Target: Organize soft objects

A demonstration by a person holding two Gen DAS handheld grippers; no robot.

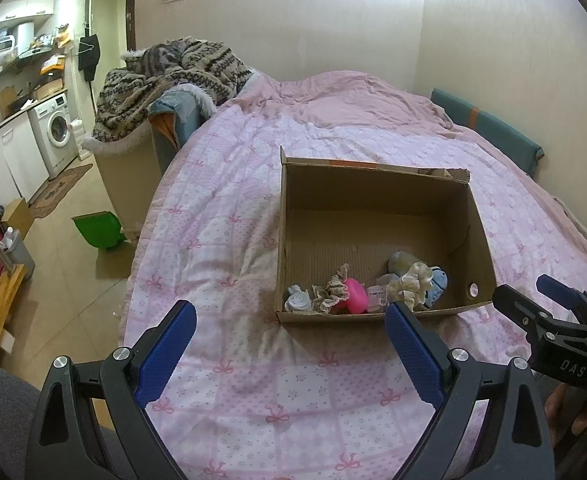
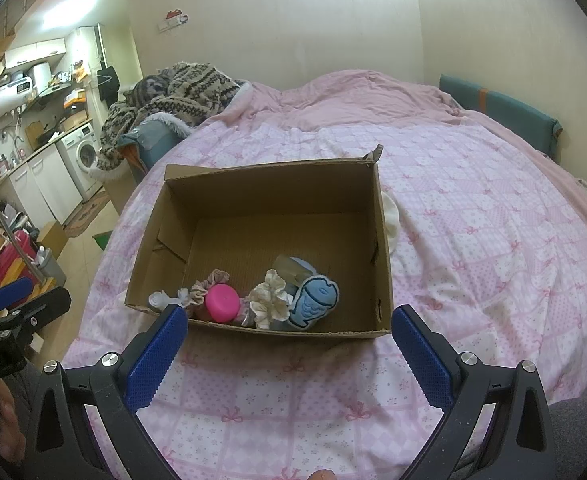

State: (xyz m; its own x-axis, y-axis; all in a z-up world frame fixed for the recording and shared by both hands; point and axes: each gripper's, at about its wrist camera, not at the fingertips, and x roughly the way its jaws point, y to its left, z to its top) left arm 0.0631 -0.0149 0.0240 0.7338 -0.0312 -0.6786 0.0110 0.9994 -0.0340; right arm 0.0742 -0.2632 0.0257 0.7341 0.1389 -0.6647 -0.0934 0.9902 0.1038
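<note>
An open cardboard box point(image 1: 373, 184) point(image 2: 385, 264) sits on the pink quilted bed point(image 1: 253, 380) point(image 2: 473, 220). Along its near wall lie several soft things: a blue fish toy point(image 2: 315, 300) point(image 1: 437, 286), a cream scrunchie point(image 2: 269, 298) point(image 1: 411, 282), a pink round object point(image 2: 222, 302) point(image 1: 355, 296), a beige scrunchie point(image 2: 209, 280) point(image 1: 333, 290) and white rolled socks point(image 1: 298, 300) point(image 2: 159, 300). A white soft item point(image 2: 391, 220) lies outside, against the box's right wall. My left gripper point(image 1: 289, 328) and right gripper point(image 2: 289, 332) are both open and empty, held above the quilt just short of the box.
A patterned knit blanket point(image 1: 165, 80) is heaped at the bed's far left. A green dustpan point(image 1: 99, 228) lies on the floor left of the bed. A teal headboard cushion point(image 2: 501, 114) stands by the right wall. A kitchen counter and washing machine point(image 1: 55, 132) are far left.
</note>
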